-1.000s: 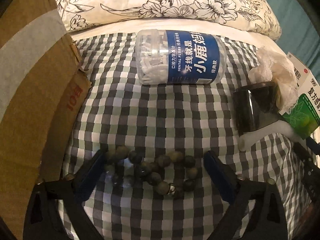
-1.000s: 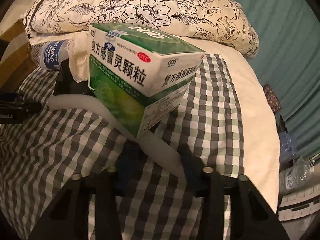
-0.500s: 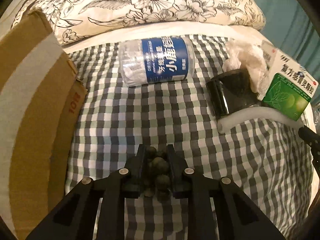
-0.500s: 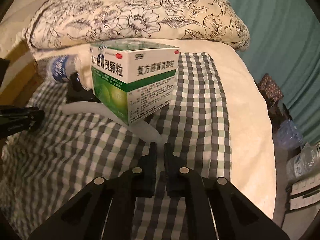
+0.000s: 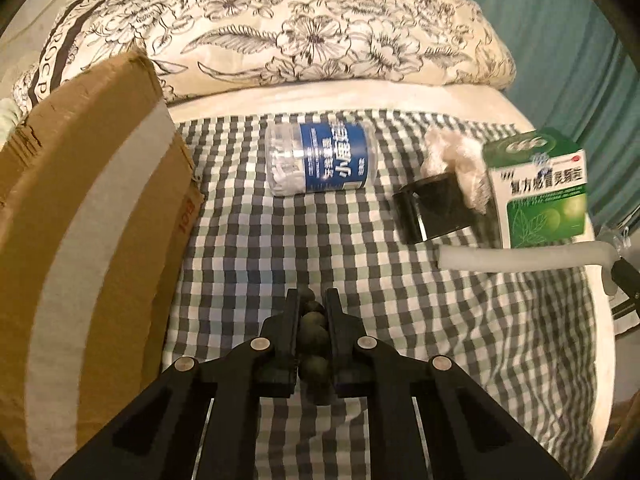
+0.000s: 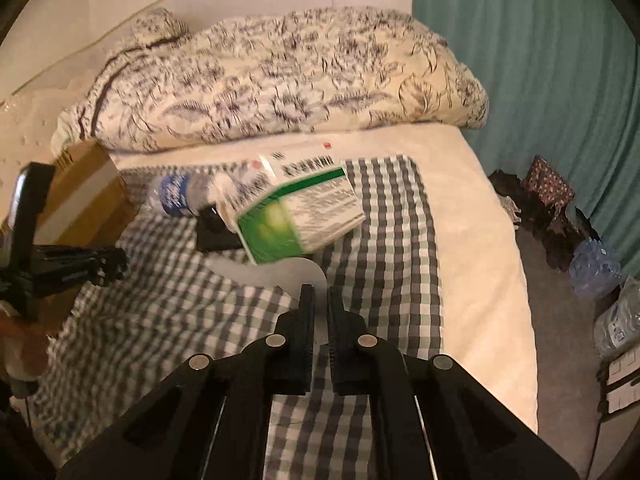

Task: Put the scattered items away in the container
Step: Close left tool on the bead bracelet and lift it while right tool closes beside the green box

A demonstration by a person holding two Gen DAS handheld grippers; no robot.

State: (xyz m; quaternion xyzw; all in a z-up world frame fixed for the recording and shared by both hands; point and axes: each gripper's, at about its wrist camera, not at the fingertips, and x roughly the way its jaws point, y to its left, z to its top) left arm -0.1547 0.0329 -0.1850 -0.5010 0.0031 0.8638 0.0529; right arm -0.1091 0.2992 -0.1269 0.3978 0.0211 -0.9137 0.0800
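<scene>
1. Cardboard box [image 5: 80,240] sits at the left edge of the checked cloth [image 5: 280,248], touching it. Its inside is not visible from either wrist view, so contents unknown.
2. Clear floss-pick jar [image 5: 320,160] with blue label lies on its side on the cloth and holds white picks. Black cylinder [image 5: 436,208] lies to its right, with crumpled white tissue [image 5: 456,160] against its far end.
3. Left gripper [image 5: 313,300]: jaws have just been closing and now pinch the bead bracelet [image 5: 314,328]. Dark green beads are bunched between the pads, with a few hanging below. The bracelet is off the cloth, just right of the box.
4. Right gripper [image 6: 318,300]: jaws pressed nearly together on the end of the white foam tube [image 6: 288,272]. The tube curves away to the left beneath the green-and-white medicine box [image 6: 296,216], which is tilted and seems to ride on the tube.
5. In the left view the tube [image 5: 520,258] runs in from the right edge, with the medicine box [image 5: 540,196] right behind it.
6. Hard to read: the medicine box is motion-blurred in the right view. The bracelet's full loop is hidden by the left fingers [image 5: 288,320]. The left gripper shows at the right view's left edge, cut off. Floral duvet [image 5: 320,28] is bunched at the far end of the bed.
</scene>
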